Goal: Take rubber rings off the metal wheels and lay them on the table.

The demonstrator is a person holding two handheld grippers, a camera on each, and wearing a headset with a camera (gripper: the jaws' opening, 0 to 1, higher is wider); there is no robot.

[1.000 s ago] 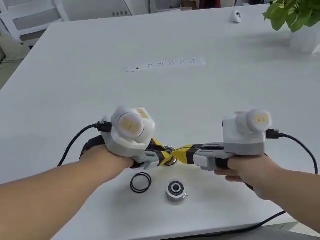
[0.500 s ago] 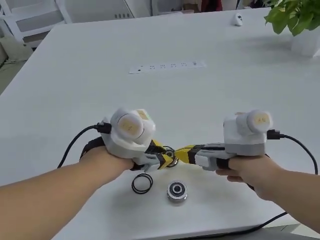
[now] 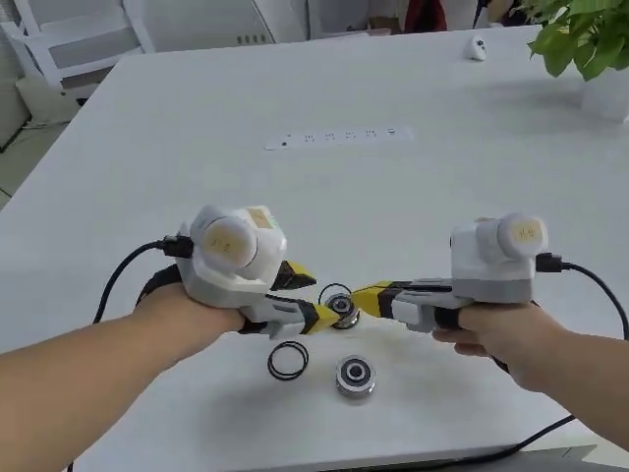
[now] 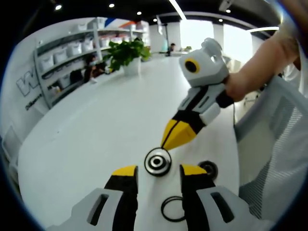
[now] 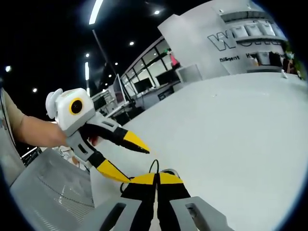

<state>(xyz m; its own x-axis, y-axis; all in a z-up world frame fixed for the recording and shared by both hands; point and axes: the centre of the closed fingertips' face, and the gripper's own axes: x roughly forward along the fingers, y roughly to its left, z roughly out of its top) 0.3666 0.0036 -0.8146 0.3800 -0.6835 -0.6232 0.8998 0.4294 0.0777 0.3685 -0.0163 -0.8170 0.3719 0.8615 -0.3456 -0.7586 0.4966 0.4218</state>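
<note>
**Ring pinched beside counter's near edge**

The counter [image 3: 393, 197] is open far and to both sides. The left gripper's [image 3: 316, 297] jaws spread, flanking a wheel [image 3: 342, 308] that faces it. The right gripper's [image 5: 155, 179] jaws pinch its rubber ring [image 5: 153, 164]. Nearer, a second wheel [image 3: 355, 375] lies hub-up, with loose rings [image 3: 271, 360] to its left.

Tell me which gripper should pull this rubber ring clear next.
Right, likely: the right gripper looks shut on the rubber ring at the metal wheel, while the left gripper stands open, gripping nothing.
</note>
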